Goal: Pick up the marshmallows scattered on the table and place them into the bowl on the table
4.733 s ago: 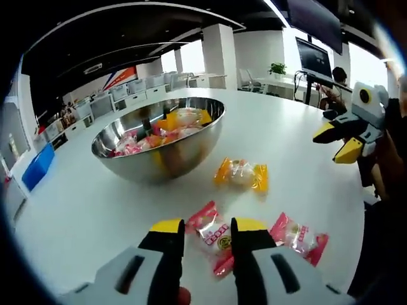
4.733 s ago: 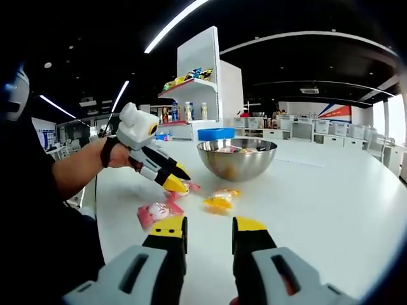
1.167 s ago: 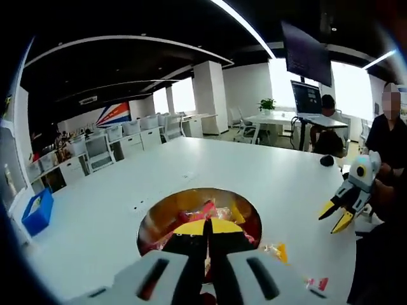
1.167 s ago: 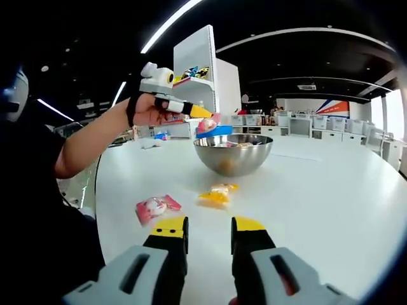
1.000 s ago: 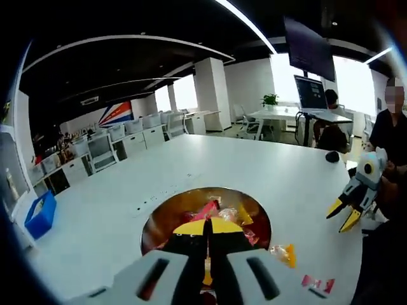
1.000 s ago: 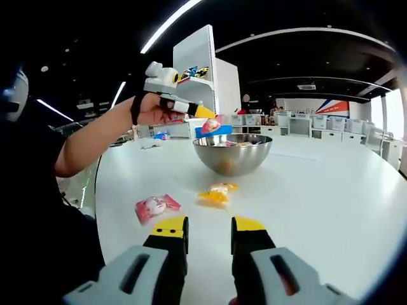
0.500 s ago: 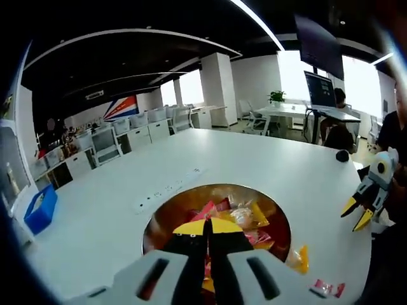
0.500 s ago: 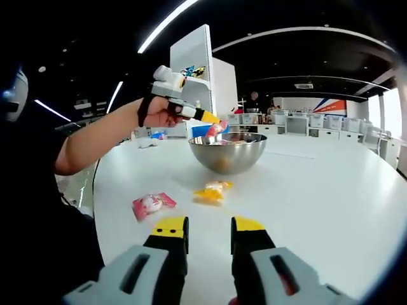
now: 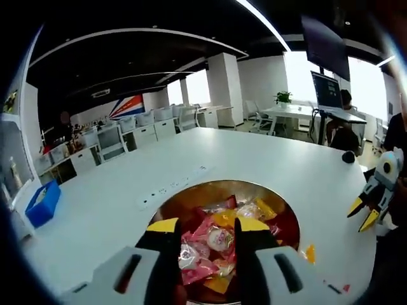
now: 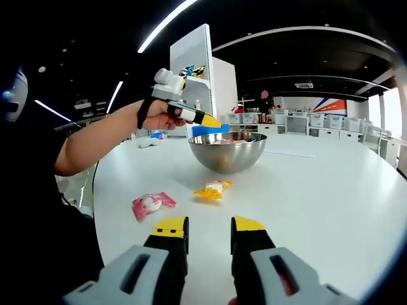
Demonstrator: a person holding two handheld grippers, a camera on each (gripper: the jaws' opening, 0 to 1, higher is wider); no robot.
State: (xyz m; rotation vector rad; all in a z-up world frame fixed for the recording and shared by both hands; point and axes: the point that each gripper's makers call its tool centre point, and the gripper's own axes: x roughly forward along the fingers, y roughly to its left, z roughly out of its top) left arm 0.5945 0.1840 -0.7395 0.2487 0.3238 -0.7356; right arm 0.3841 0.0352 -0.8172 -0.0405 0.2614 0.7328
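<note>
My left gripper (image 9: 208,225) hangs open just above the steel bowl (image 9: 191,190), with nothing between its jaws. Several wrapped marshmallows (image 9: 216,239), pink and yellow, lie in the bowl below it. In the right gripper view a hand holds this left gripper (image 10: 212,121) over the bowl (image 10: 227,154). On the white table before the bowl lie a yellow-wrapped marshmallow (image 10: 213,189) and a pink-wrapped one (image 10: 152,203). My right gripper (image 10: 210,225) stands open low over the table, well short of both, and is also seen as the right gripper (image 9: 369,211) at the far right.
The white table (image 10: 331,190) is wide and round. A tall white shelf (image 10: 200,70) with goods and a blue bin (image 10: 210,130) stand behind the bowl. A blue bin (image 9: 43,203), desks, chairs and a monitor (image 9: 327,89) ring the room. The person's arm (image 10: 95,143) reaches over the table's left side.
My left gripper, shut on a pink marshmallow over the bowl, has opened; the marshmallow now lies in the bowl. The right gripper has barely moved.
</note>
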